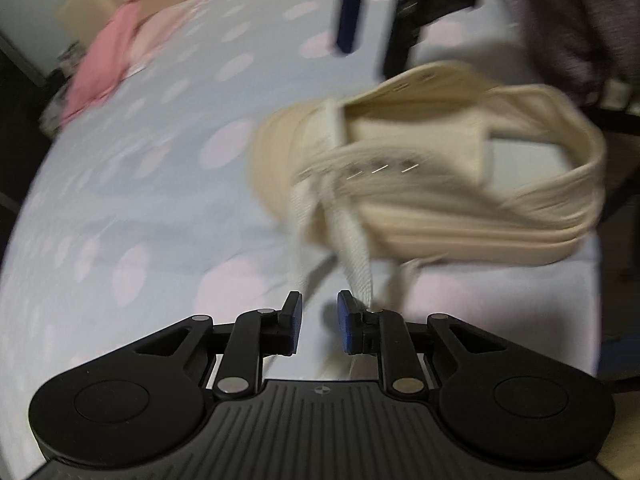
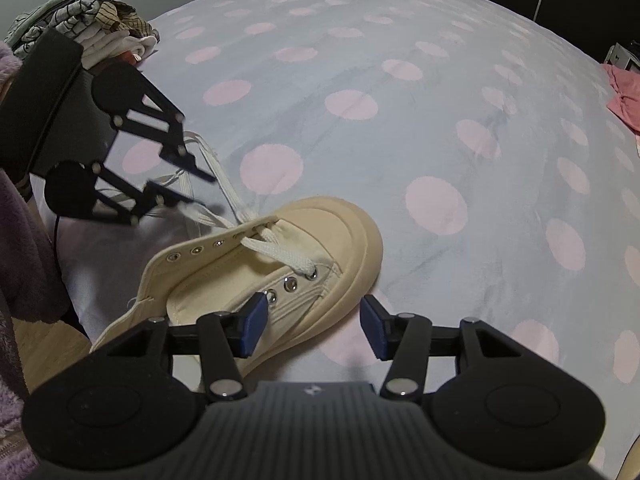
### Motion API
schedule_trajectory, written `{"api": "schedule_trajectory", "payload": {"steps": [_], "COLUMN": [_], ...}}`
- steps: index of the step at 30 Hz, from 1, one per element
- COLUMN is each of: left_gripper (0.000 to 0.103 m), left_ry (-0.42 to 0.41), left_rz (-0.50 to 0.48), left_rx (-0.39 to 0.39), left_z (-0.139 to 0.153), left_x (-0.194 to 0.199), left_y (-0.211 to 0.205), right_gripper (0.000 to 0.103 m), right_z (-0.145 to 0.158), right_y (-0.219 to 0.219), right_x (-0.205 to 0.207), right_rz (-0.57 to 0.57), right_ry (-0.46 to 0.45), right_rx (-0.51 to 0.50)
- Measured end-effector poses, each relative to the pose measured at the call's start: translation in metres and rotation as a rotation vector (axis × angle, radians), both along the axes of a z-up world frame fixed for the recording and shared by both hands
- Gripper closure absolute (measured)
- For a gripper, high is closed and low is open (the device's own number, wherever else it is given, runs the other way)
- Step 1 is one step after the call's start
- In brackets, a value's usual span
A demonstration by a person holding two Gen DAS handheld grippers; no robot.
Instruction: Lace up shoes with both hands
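shoe (image 2: 256,280) lies on the dotted cover (image 2: 400,80), only its toe eyelets laced. left gripper (image 1: 319,320) narrowly apart, empty, lace (image 1: 356,252) just beside one pad. right gripper (image 2: 312,328) half open, empty, over the toe. threading underway; next: pinch a lace end, aim it at the free eyelet.

The left wrist view is smeared by motion: the cream canvas shoe (image 1: 432,168), its eyelets and its white lace (image 1: 352,252) show only as streaks, and whether the lace touches the left gripper (image 1: 319,322) cannot be told. The right gripper (image 1: 372,46) is cut off by the top edge. In the right wrist view, that gripper's body hides the shoe's heel (image 2: 120,332). The pile of folded clothes (image 2: 100,20) is partly hidden.
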State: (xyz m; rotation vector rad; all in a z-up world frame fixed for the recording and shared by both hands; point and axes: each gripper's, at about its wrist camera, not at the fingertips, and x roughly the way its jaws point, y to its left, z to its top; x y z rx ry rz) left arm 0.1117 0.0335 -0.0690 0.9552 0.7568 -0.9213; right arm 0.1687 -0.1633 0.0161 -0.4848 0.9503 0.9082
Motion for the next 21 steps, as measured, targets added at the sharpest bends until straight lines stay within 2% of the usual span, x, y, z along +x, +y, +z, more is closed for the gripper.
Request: {"api": "schedule_trajectory", "payload": {"steps": [5, 11, 14, 18, 21], "left_gripper": [0.086, 0.085, 0.084, 0.085, 0.091], "left_ry": [0.040, 0.055, 0.045, 0.074, 0.098], "left_rz": [-0.078, -0.159, -0.142, -0.103, -0.064], "left_rx": [0.002, 0.065, 0.086, 0.078, 0.071], "left_z": [-0.007, -0.021, -0.027, -0.030, -0.029], "left_x": [-0.008, -0.017, -0.015, -0.009, -0.005], "left_y": [-0.009, -0.024, -0.033, -0.040, -0.043], "right_gripper": [0.046, 0.045, 0.045, 0.045, 0.045], "right_z": [-0.001, -0.001, -0.001, 0.000, 0.001], "right_y": [-0.002, -0.003, -0.004, -0.005, -0.005], "right_x": [0.000, 0.000, -0.001, -0.003, -0.006], "right_rz": [0.005, 0.011, 0.012, 0.014, 0.020], "right_ry": [0.003, 0.001, -0.003, -0.005, -0.009], "right_rx": [-0.003, 0.001, 0.003, 0.006, 0.006]}}
